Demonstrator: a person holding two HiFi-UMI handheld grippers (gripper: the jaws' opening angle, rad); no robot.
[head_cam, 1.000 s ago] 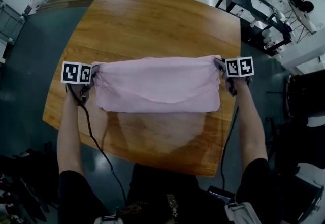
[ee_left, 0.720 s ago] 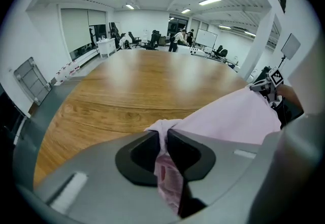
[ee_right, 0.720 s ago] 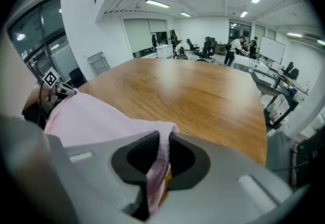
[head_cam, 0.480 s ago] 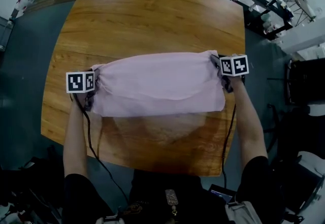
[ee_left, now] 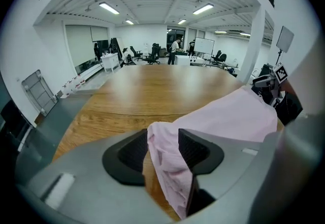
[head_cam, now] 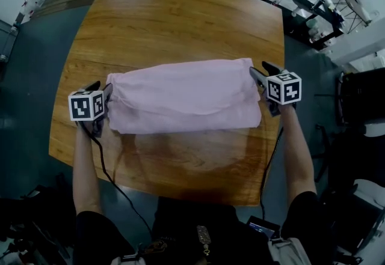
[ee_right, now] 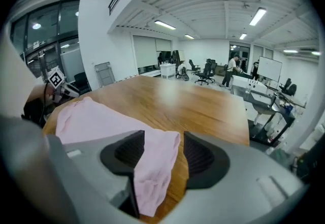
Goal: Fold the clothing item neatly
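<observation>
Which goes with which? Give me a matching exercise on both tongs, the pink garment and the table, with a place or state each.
1 left tongs
2 right tongs
3 pink garment
4 table

A wooden, round-cornered
B folded, lying flat
C garment's right end in head view
D garment's left end in head view

Pairs: 1-D, 2-C, 3-B, 4-A.
Both tongs' jaws have just been opening, a garment corner between each pair.
</observation>
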